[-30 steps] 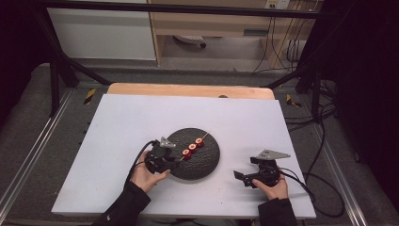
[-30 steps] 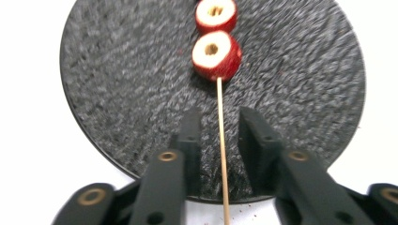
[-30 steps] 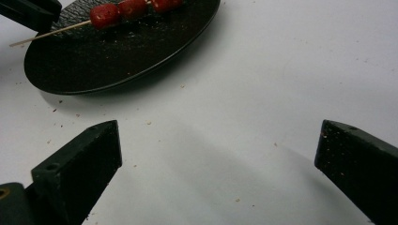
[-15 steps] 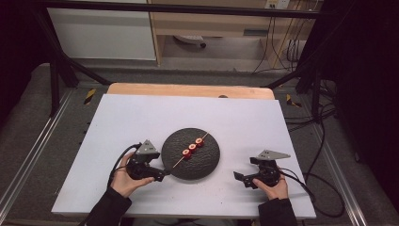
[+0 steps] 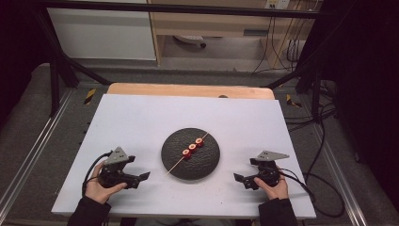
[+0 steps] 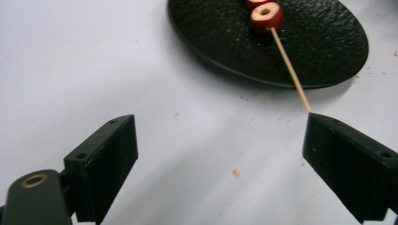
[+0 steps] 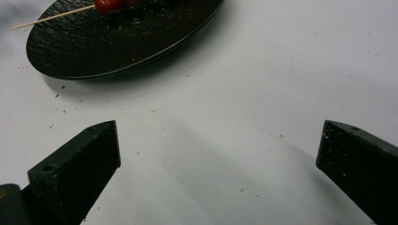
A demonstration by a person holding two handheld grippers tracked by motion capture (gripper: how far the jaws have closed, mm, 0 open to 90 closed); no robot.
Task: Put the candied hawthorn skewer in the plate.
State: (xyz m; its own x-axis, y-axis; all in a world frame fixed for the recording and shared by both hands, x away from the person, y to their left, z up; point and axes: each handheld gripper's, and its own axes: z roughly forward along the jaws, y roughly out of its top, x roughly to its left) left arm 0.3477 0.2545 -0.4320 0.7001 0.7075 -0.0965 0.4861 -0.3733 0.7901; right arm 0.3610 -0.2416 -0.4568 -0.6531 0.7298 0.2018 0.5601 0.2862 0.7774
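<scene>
A black round plate (image 5: 207,165) (image 6: 328,51) (image 7: 94,51) lies at the middle of the white table. Across it rests a wooden skewer (image 5: 176,165) (image 6: 291,70) (image 7: 51,18) carrying three red ring-shaped pieces (image 5: 192,147) (image 6: 266,15) (image 7: 109,4). My left gripper (image 5: 144,177) (image 6: 220,159) rests on the table left of the plate; its jaws have just been opening and stand open with nothing between them. The skewer's bare end stops short of its right jaw. On the other side of the plate my right gripper (image 5: 238,179) (image 7: 220,154) stays open and empty.
Small crumbs (image 6: 237,172) (image 7: 152,111) dot the white table top (image 5: 141,122). A wooden strip (image 5: 188,90) runs along its far edge. Cables (image 5: 324,188) trail off to the right, and metal rails (image 5: 28,160) flank the table.
The left gripper has drawn back left off the plate's edge, away from the skewer, and its jaws have opened. The skewer stays on the plate. The right gripper has not moved.
</scene>
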